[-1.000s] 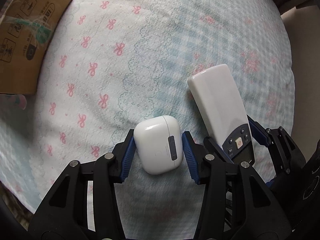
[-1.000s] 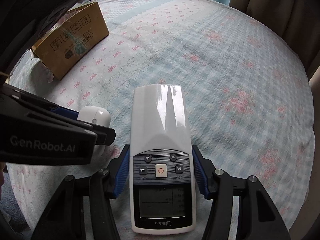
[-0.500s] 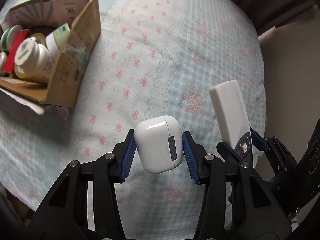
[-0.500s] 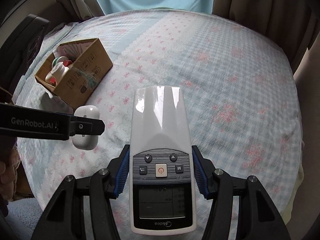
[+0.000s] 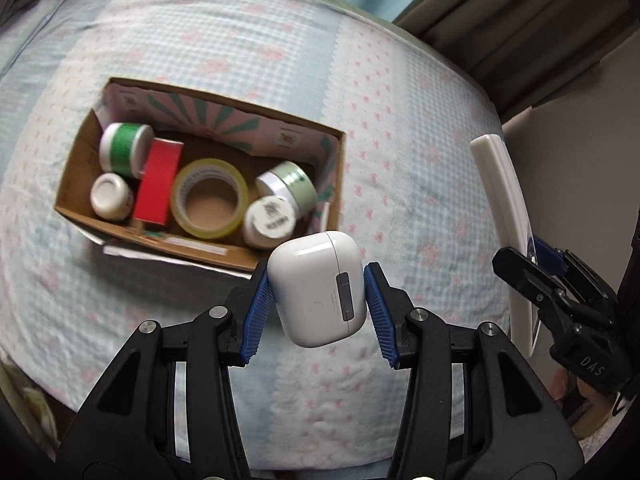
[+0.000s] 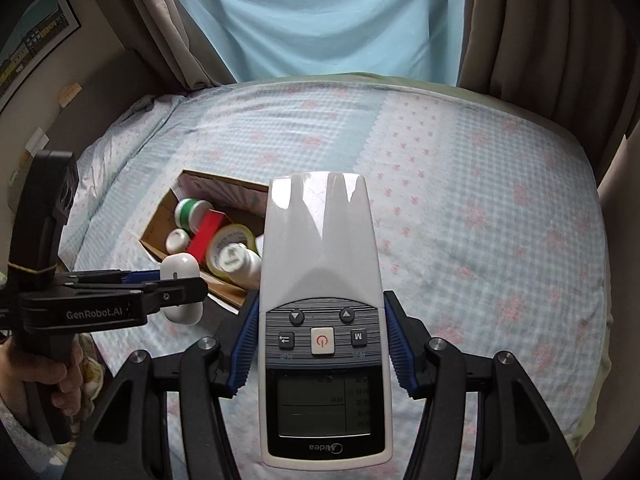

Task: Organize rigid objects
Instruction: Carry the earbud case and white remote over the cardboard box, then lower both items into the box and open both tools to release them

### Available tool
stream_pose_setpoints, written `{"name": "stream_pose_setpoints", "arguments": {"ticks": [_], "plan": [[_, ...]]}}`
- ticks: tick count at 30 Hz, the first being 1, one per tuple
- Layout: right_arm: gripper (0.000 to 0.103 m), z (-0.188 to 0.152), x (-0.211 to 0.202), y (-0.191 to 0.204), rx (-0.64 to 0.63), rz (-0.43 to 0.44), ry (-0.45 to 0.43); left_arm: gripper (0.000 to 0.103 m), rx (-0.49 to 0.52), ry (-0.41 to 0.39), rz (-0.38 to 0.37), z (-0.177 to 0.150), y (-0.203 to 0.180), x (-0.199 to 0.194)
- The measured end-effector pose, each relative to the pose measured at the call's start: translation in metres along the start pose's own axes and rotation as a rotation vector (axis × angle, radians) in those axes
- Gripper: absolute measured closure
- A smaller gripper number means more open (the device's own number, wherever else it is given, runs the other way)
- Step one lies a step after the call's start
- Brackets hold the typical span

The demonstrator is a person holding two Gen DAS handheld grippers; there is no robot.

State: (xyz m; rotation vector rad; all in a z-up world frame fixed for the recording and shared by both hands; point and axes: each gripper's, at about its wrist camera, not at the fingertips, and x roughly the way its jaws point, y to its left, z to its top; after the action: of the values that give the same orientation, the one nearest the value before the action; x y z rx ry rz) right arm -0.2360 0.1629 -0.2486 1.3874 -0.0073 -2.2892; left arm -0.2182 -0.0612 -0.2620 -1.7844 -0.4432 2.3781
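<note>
My left gripper (image 5: 318, 304) is shut on a white earbud case (image 5: 316, 286) and holds it in the air just in front of the near right corner of an open cardboard box (image 5: 334, 184). My right gripper (image 6: 320, 340) is shut on a white air-conditioner remote (image 6: 322, 280), held above the bed to the right of the box (image 6: 154, 232). The remote also shows edge-on in the left wrist view (image 5: 500, 192). The left gripper and case show in the right wrist view (image 6: 180, 276).
The box holds a tape roll (image 5: 208, 200), a red packet (image 5: 158, 184), several small white bottles (image 5: 270, 220) and a green-banded jar (image 5: 124, 148). It sits on a blue checked bedspread (image 5: 400, 128). Curtains (image 6: 320, 20) hang behind the bed.
Both grippers have risen high above the bed with their objects. The left gripper has moved towards the box, whose contents have come into full view.
</note>
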Motion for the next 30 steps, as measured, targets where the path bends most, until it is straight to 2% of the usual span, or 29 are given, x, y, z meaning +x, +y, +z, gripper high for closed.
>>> {"name": "stream_pose_setpoints", "arguments": {"ticks": [6, 12, 20, 30], "plan": [[0.050, 0.036, 0.021, 0.064, 0.066, 0.018, 0.013, 0.061, 0.022, -0.002, -0.007, 0.033, 0.069, -0.029], [0.050, 0.058, 0.055, 0.109, 0.160, 0.007, 0.049, 0.061, 0.110, 0.040, -0.014, 0.064, 0.115, -0.027], [0.050, 0.073, 0.124, 0.131, 0.287, -0.004, 0.176, 0.061, 0.198, 0.109, -0.019, 0.090, 0.155, 0.010], [0.050, 0.073, 0.217, 0.129, 0.307, -0.050, 0.364, 0.061, 0.291, 0.220, -0.027, 0.090, 0.175, 0.083]]}}
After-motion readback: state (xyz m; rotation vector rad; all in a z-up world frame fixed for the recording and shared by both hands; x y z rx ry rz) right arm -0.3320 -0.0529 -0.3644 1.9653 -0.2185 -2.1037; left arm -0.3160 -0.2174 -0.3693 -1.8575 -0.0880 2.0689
